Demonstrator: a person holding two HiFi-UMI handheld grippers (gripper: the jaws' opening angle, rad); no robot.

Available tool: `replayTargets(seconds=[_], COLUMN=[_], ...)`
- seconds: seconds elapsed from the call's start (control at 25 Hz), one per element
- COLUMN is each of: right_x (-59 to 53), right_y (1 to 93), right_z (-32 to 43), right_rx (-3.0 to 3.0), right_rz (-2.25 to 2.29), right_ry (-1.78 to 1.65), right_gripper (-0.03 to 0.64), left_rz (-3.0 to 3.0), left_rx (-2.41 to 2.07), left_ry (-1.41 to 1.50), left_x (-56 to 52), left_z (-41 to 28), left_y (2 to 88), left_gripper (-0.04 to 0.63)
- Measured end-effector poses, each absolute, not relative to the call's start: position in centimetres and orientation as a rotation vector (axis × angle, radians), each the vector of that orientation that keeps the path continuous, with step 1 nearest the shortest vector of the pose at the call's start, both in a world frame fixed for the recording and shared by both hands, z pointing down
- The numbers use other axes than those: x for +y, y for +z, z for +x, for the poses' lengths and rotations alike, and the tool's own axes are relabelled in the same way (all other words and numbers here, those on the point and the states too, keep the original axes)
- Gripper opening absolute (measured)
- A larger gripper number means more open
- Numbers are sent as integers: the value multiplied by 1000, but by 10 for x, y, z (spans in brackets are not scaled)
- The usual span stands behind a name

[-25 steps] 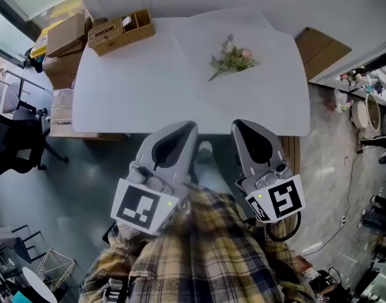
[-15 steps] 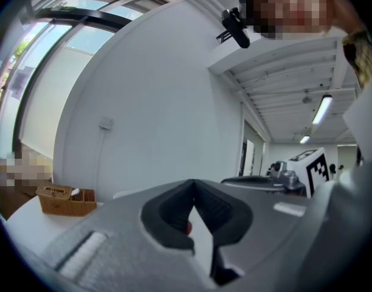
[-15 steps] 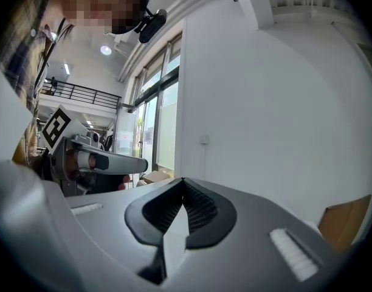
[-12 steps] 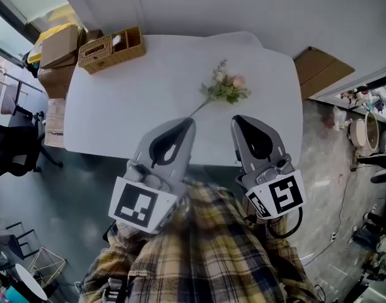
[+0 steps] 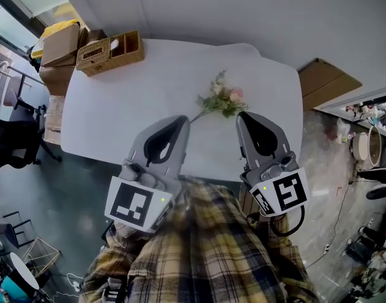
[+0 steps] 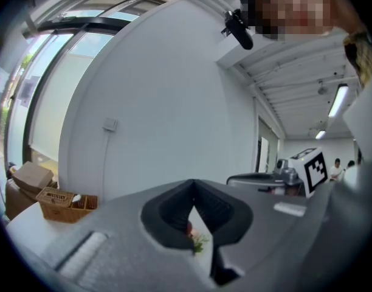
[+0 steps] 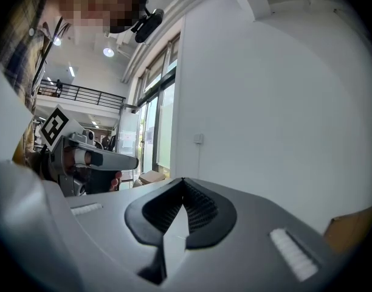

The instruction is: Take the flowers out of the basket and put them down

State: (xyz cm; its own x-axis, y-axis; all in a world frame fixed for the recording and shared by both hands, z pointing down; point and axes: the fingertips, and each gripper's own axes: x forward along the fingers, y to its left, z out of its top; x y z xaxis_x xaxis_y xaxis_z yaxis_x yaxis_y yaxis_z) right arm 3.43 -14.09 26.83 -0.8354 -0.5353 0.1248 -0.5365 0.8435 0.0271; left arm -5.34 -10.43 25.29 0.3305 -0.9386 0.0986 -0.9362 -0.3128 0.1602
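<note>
A small bunch of flowers (image 5: 221, 98) with pink blooms and green leaves lies on the white table (image 5: 117, 112), right of the middle. The left gripper view shows the flowers (image 6: 197, 242) through the slot below the jaw tips. The wicker basket (image 5: 110, 51) stands at the table's far left corner, and the basket (image 6: 58, 202) also shows at the left of the left gripper view. My left gripper (image 5: 179, 118) hangs over the near table edge, its tip just short of the stem end. My right gripper (image 5: 243, 115) is beside the blooms on their near right. Both are shut and hold nothing.
Cardboard boxes (image 5: 59, 43) are stacked left of the table, with a black chair (image 5: 10, 141) nearer. A brown board (image 5: 328, 76) leans at the right. A white wall runs behind the table. Potted items (image 5: 366, 128) stand on the floor at the far right.
Both grippers have moved forward, from short of the table to over its near edge, close to the flowers. The flowers and the basket lie where they were on the table.
</note>
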Motion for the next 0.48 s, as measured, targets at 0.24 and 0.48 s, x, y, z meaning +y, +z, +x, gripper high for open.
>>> replayTargets(seconds=[0.24, 0.48], right_x=[-156, -165], right_y=[270, 270], right_z=[31, 28], right_rx=[-2889, -2874], right_rz=[840, 831], right_ry=[24, 10], right_gripper=[5, 5], left_rz=[2391, 2384], left_rx=[-1721, -1719], left_ry=[-12, -13], left_x=[-116, -122], left_z=[-61, -67], left_y=[254, 253], left_gripper=[2, 2])
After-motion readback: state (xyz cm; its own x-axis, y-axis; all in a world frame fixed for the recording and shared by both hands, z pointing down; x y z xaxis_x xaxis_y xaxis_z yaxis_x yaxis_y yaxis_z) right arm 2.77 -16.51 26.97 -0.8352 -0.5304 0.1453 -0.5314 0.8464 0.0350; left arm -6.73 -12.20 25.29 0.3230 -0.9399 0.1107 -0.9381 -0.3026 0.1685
